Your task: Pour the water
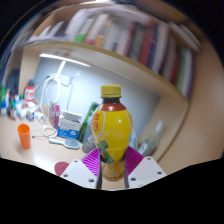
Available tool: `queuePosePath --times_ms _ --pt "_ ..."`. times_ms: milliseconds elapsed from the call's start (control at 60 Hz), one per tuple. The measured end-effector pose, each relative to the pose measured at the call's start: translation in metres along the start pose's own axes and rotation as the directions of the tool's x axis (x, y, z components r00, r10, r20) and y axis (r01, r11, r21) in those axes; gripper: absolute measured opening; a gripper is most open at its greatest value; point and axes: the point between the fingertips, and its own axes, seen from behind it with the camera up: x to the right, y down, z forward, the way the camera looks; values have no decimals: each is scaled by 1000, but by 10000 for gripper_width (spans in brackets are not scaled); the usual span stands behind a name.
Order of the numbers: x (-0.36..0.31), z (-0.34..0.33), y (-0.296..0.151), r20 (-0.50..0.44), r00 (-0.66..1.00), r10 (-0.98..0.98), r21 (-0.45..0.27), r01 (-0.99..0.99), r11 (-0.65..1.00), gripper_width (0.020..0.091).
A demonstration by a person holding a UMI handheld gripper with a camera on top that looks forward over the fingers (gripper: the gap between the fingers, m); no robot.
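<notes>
A clear plastic bottle [114, 128] with a yellow cap, a yellow-green label and amber liquid fills the space between my fingers. My gripper [113, 162] is shut on the bottle's lower body, with both pink pads [94, 160] pressed against its sides. The bottle stands upright in my grip, lifted above the light desk [45, 150]. An orange cup [24, 135] stands on the desk off to the left, well apart from the bottle.
A blue-and-white box [69, 125] and a clear jug [52, 100] stand on the desk left of the bottle. Small bottles [12, 103] line the far left. A bookshelf [140, 40] full of books hangs on the wall above.
</notes>
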Motion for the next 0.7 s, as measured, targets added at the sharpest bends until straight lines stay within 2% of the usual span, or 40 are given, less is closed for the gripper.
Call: queuePosePath --times_ms 67,133,217,300,383,450,550,700 --pt "-34 11 -46 -15 965 -260 21 261 965 305" --pt "-84 24 -71 -28 861 -509 42 509 860 303" --pt "-142 42 -83 -45 618 -785 53 786 616 302" --pt "-184 54 -83 -45 345 -938 80 937 341 300" --pt "-211 66 -77 -67 42 -997 103 994 35 300" --pt "-227 72 -70 -62 -108 -992 114 987 -115 302" --pt "-225 76 -79 -79 -199 -977 67 977 -205 301" --pt "-226 78 -86 -94 -267 -959 39 962 -272 302"
